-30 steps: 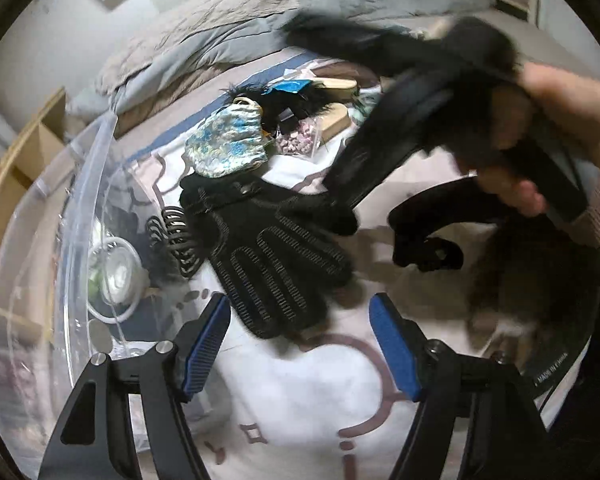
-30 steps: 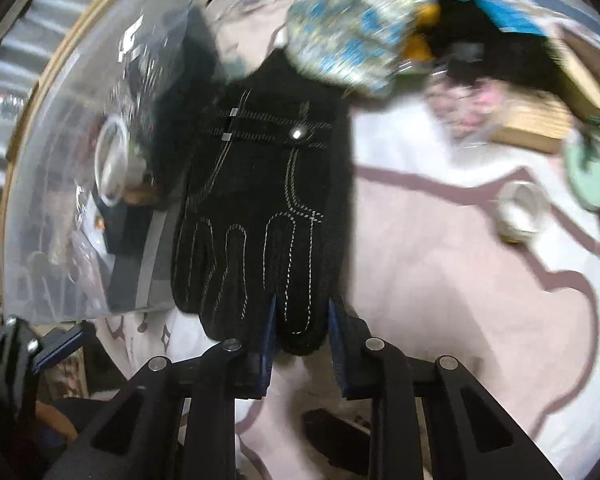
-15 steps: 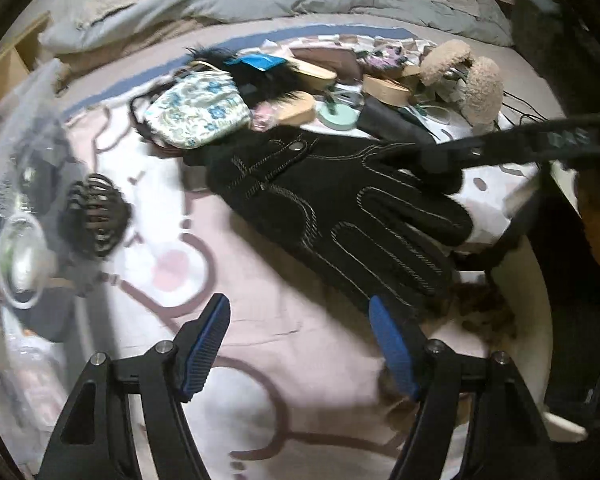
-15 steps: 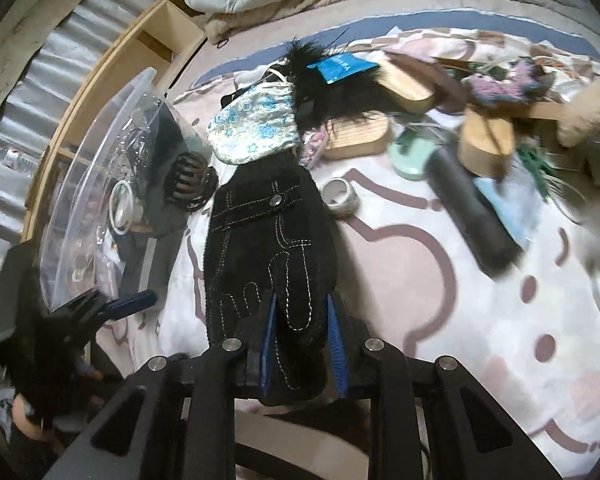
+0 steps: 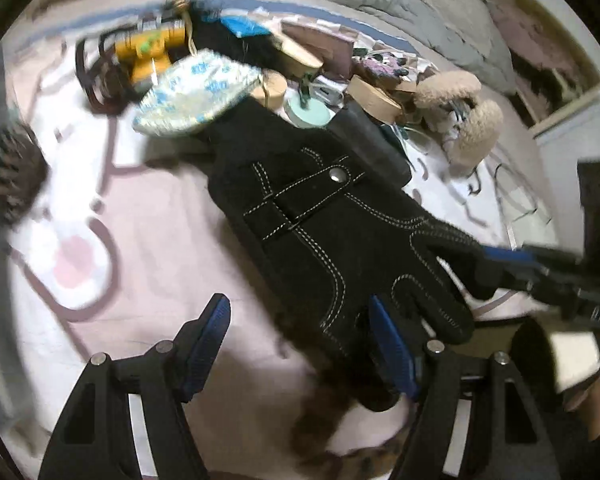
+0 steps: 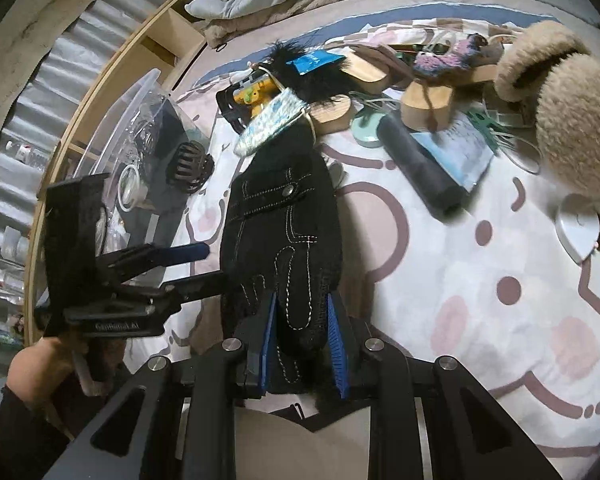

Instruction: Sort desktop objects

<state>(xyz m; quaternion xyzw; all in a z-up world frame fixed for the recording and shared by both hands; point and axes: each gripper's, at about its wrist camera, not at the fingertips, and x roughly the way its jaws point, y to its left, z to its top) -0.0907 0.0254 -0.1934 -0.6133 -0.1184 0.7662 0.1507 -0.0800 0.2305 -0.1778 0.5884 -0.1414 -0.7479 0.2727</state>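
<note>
A black suede glove with white stitching and a snap-fastened wrist strap lies stretched across the patterned bedsheet, its fingertips lifted at the bed's edge and its cuff tucked beneath a blue floral pouch.

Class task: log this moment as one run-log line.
right gripper: shut on black glove fingers | left gripper: open, beside glove | clear bin: glove not inside

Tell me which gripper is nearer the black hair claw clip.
Left. The left gripper hangs just below the claw clip, jaws open; the right gripper is further away, clamped on the black glove.
</note>
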